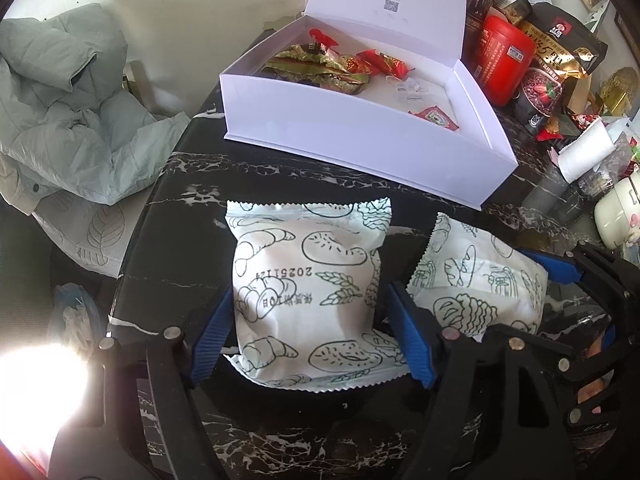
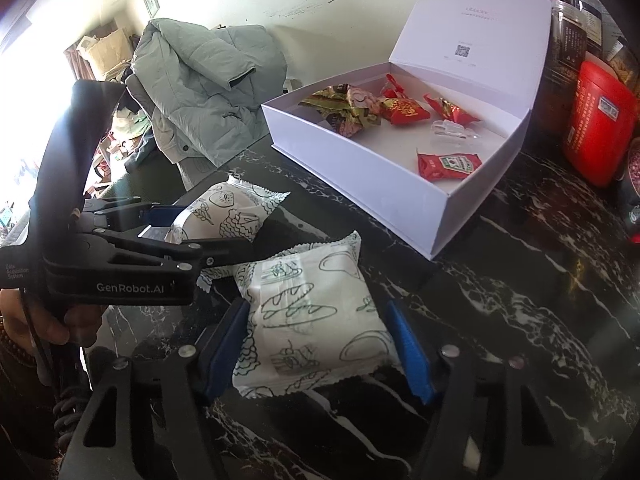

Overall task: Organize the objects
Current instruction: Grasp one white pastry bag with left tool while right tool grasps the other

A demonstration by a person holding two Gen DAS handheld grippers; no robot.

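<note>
Two white bread packets printed with pastry drawings lie on the black marble table (image 1: 280, 184). My left gripper (image 1: 308, 320) is shut on the left packet (image 1: 304, 288), its blue pads pressing both sides. My right gripper (image 2: 320, 336) is shut on the right packet (image 2: 316, 320), which also shows in the left wrist view (image 1: 476, 280). The left gripper with its packet (image 2: 224, 212) shows in the right wrist view to the left of mine. An open white box (image 1: 360, 136) with its lid up stands beyond, holding several red and gold snack wrappers (image 2: 360, 108) and a ketchup sachet (image 2: 448, 164).
A red canister (image 1: 504, 56), dark jars and snack bags crowd the right side behind the box. A paper roll (image 1: 588, 152) and a cream pot (image 1: 616, 208) sit at far right. A grey puffer jacket (image 1: 68, 108) lies on a chair at left.
</note>
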